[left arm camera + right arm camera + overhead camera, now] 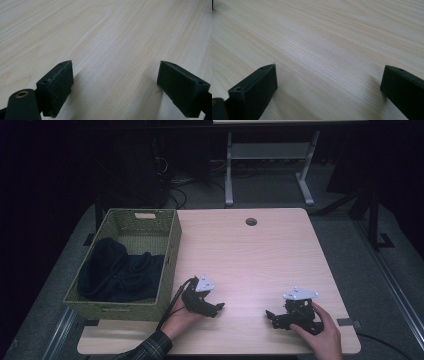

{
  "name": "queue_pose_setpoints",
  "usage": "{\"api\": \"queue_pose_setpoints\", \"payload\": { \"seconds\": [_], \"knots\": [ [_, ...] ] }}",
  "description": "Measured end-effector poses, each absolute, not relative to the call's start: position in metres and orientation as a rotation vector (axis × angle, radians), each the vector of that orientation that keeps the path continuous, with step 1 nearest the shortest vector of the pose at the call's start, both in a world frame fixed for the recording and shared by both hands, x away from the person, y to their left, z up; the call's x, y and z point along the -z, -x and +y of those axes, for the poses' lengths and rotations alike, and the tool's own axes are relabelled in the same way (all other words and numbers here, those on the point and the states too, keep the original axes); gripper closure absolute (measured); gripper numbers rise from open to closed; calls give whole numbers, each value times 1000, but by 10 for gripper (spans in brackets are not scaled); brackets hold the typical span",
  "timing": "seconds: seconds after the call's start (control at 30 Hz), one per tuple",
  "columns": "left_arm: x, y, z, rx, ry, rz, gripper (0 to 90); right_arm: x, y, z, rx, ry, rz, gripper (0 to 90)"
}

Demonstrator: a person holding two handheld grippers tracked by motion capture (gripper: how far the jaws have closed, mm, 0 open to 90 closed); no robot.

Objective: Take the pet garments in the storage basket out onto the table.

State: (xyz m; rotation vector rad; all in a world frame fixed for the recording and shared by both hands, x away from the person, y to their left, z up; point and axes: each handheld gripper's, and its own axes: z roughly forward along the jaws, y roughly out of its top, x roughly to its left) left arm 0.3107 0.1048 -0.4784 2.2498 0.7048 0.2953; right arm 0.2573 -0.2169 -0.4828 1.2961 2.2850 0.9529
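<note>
Pale wood table (260, 255); both grippers, left (216, 308) and right (270, 316), released, empty; room dark, perhaps carpeted.

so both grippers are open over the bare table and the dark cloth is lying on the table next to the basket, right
Not quite. The dark cloth is lying inside the woven basket, not on the table next to it; the high view shows this. The rest holds: the left gripper and right gripper both have open jaws with nothing between them, over bare wood.
</note>
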Motion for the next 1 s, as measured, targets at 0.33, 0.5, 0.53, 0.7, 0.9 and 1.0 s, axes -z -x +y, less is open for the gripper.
{"api": "queue_pose_setpoints", "payload": {
  "seconds": [0.33, 0.5, 0.53, 0.7, 0.9, 1.0],
  "knots": [
    [477, -310, 105, -293, -2262, 710, 137, 483, -257, -217, -953, -1296, 2285, 5],
    [475, -311, 105, -289, -2274, 717, 139, 483, -257, -217, -953, -1296, 2285, 4],
    [475, -312, 105, -281, -2276, 724, 139, 483, -257, -217, -953, -1297, 2285, 5],
    [473, -313, 106, -274, -2277, 736, 140, 483, -257, -217, -953, -1296, 2285, 4],
    [470, -314, 108, -263, -2273, 739, 142, 483, -257, -217, -953, -1296, 2285, 5],
    [467, -315, 108, -257, -2272, 731, 142, 483, -257, -217, -953, -1296, 2286, 5]
  ]
}}
